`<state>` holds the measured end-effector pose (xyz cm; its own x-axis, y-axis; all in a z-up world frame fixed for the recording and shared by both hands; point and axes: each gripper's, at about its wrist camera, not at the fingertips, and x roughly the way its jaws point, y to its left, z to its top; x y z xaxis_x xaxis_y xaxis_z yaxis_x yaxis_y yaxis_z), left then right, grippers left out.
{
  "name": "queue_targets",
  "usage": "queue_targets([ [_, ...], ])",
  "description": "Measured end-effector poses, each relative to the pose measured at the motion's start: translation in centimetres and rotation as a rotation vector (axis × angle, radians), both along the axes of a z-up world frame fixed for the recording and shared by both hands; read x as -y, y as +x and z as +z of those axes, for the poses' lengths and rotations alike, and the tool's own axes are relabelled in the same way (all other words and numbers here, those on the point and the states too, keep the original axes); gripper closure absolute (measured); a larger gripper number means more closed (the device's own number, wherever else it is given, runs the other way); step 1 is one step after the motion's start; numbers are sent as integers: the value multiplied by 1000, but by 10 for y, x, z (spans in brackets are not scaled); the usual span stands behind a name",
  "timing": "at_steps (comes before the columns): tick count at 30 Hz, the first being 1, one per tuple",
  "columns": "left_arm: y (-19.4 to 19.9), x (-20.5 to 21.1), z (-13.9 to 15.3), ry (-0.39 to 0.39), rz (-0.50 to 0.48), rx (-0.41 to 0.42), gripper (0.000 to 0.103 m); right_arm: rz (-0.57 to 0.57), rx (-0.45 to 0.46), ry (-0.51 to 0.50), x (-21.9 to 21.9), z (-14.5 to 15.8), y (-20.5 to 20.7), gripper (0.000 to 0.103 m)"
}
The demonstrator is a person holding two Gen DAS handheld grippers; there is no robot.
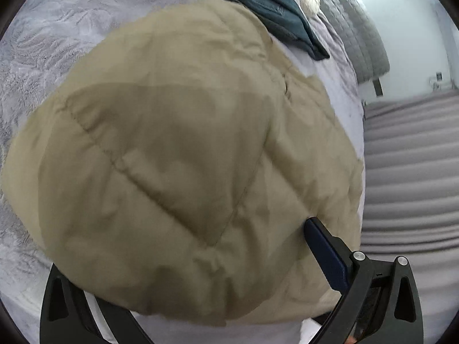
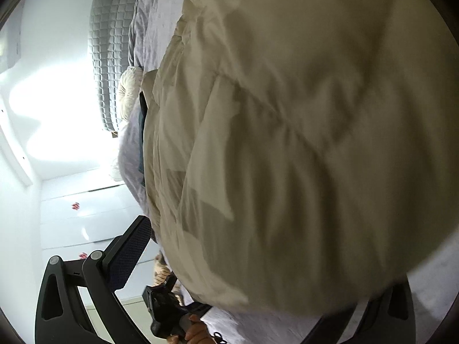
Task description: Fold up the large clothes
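Left wrist view, jacket: a beige quilted jacket [image 1: 183, 154] filled most of the frame, lying on the bed [image 1: 43, 57] over its pale patterned cover, near the bed's edge, with striped grey floor covering [image 1: 410, 172] beyond.
Left wrist view, left hand-held gripper [image 1: 200, 272]: one blue-padded finger [image 1: 324, 255] showed against the jacket's lower right edge; the other was buried under the fabric, so the jaws looked spread with cloth between them. Whether they pinched it I could not tell.
Left wrist view, other things: a dark teal garment [image 1: 275, 8] lay at the far side of the bed, apart from the jacket, probably waiting its turn or already done. A grey quilted headboard [image 1: 358, 28] stood behind it.
Right wrist view, jacket: the same jacket [image 2: 301, 143] bulged close to the lens, blurred, its bulk bunched as if gathered for a fold.
Right wrist view, right hand-held gripper [image 2: 243, 258]: one padded finger [image 2: 129, 252] stood clear of the cloth to the left; the other was hidden behind the jacket. The jaws looked wide apart, but any hold on the fabric could not be made out.
Right wrist view, person: a hand [image 2: 195, 329] held the other tool's grip low in the frame, at the bed's edge.
Judgement: both tools sat at the jacket's near edge, likely so that it could be lifted and folded away from the person.
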<state>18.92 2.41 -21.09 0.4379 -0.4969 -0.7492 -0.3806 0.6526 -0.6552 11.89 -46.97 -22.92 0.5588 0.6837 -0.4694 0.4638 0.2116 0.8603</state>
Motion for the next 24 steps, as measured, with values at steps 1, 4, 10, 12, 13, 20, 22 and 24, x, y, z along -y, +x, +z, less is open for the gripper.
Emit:
queue_targets([
  [1,-1,-2,1,3,16,3,3,-7,-2,13,0,-3,1,0],
  [4,-2,-3,2,60,40,-7,43,-48,-19,46,1,-8,0,11],
  [10,-9,-5,20,130,-11,57,74,-59,-17,66,5,-13,-13,77],
  [12,-13,-4,30,152,-39,91,77,-38,17,54,4,-6,-16,80],
  [13,-15,-3,36,161,-56,112,77,-29,36,51,4,-1,-18,81],
  [20,-44,-8,63,117,-158,175,77,24,64,38,5,16,-47,81],
  [22,-55,-12,64,104,-182,173,77,38,51,42,5,17,-54,81],
  [24,-67,-14,64,92,-205,165,77,46,36,50,5,16,-69,81],
])
